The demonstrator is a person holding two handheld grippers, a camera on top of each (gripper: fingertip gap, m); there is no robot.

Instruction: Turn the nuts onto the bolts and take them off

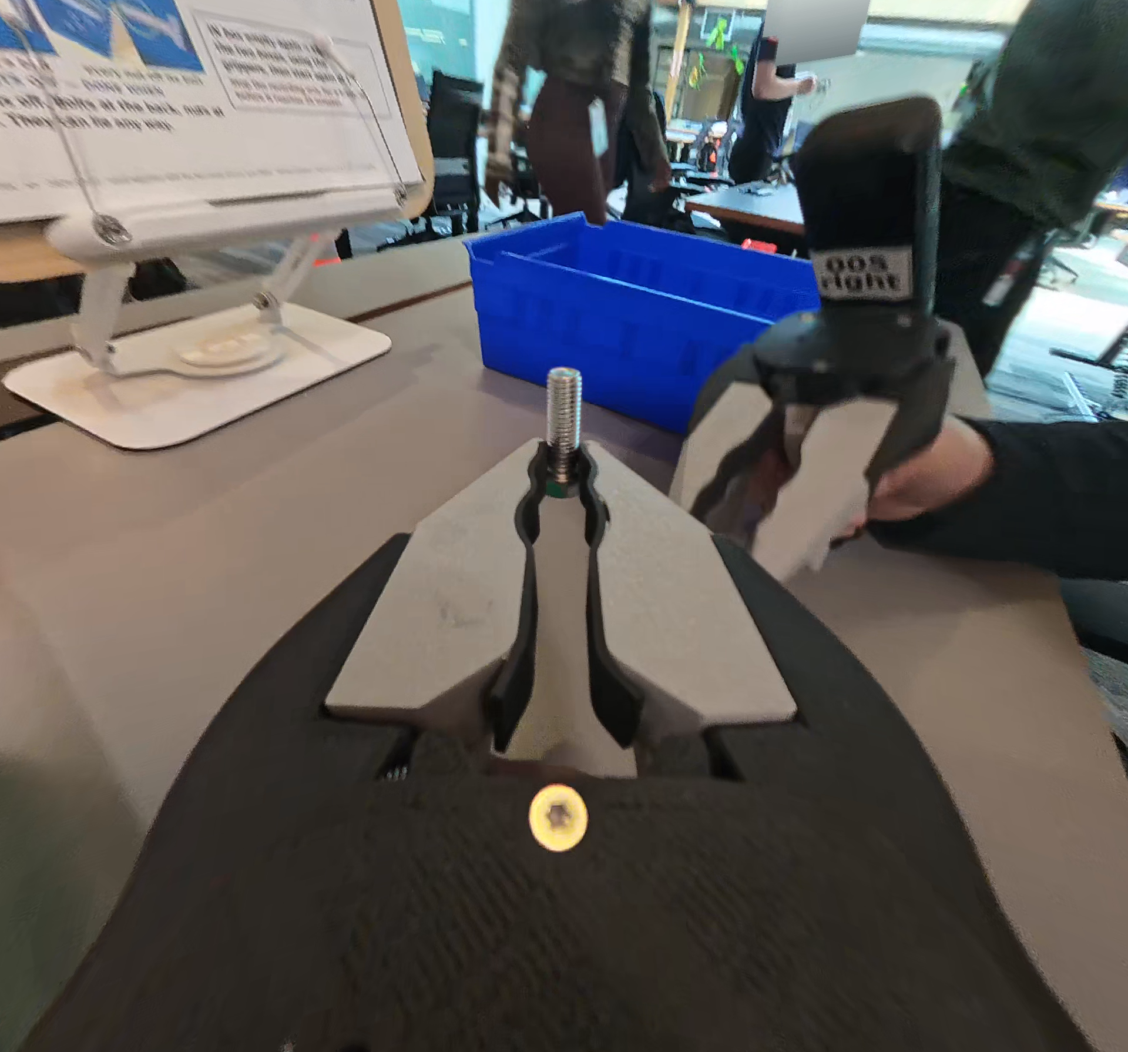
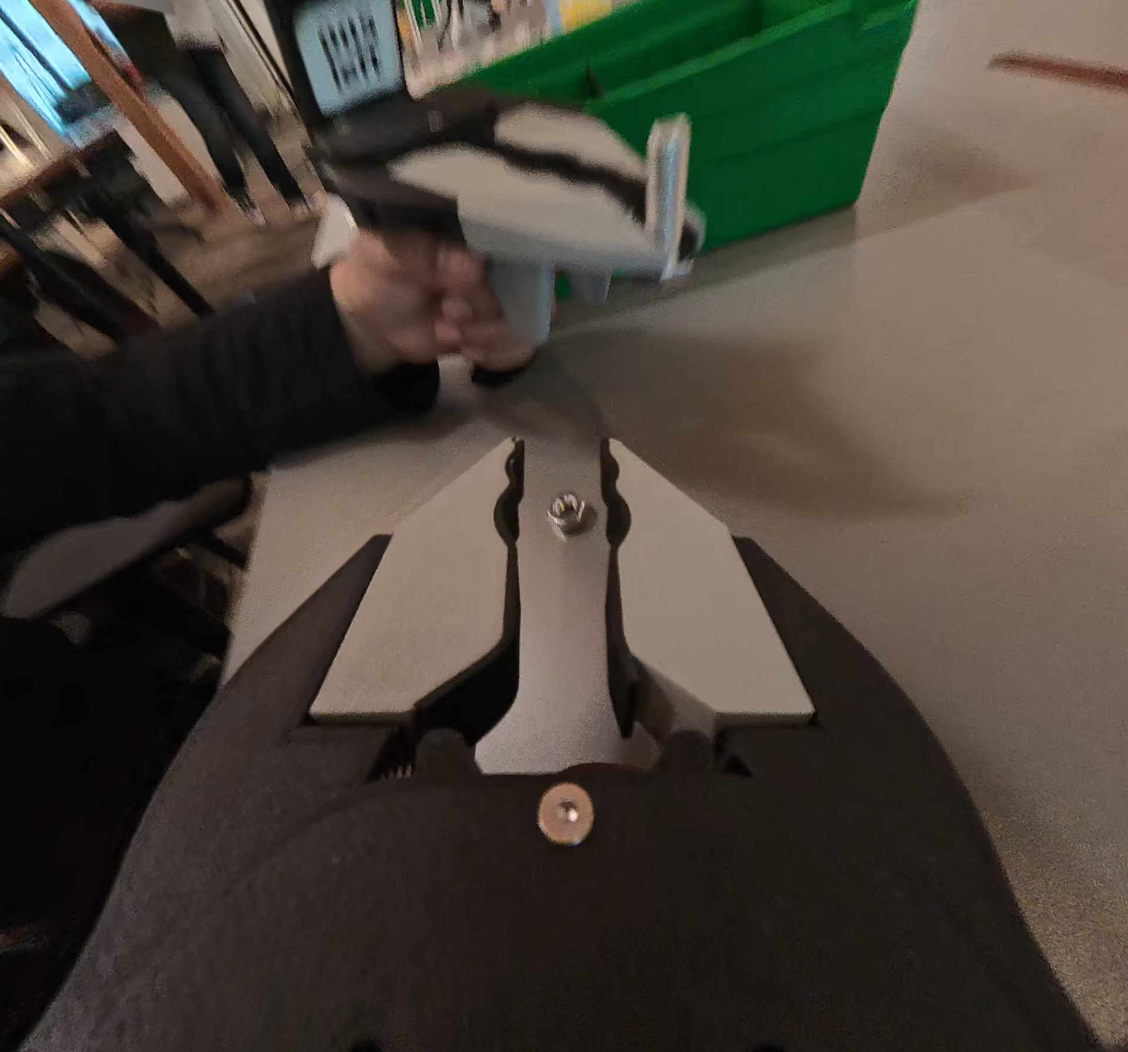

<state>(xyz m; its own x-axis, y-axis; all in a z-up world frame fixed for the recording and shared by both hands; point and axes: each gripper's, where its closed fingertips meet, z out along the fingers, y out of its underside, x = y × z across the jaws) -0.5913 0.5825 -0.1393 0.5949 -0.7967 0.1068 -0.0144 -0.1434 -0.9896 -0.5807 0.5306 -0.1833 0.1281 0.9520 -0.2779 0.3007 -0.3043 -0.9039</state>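
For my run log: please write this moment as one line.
left gripper: shut on bolt, upright | right gripper: open, fingers around nut on table | nut not yet gripped

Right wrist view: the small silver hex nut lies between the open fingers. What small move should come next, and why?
Probably close the right gripper on the small silver hex nut. It lies flat on the grey table between the open jaws, ungripped, while the left gripper already holds the silver threaded bolt upright, threads bare.
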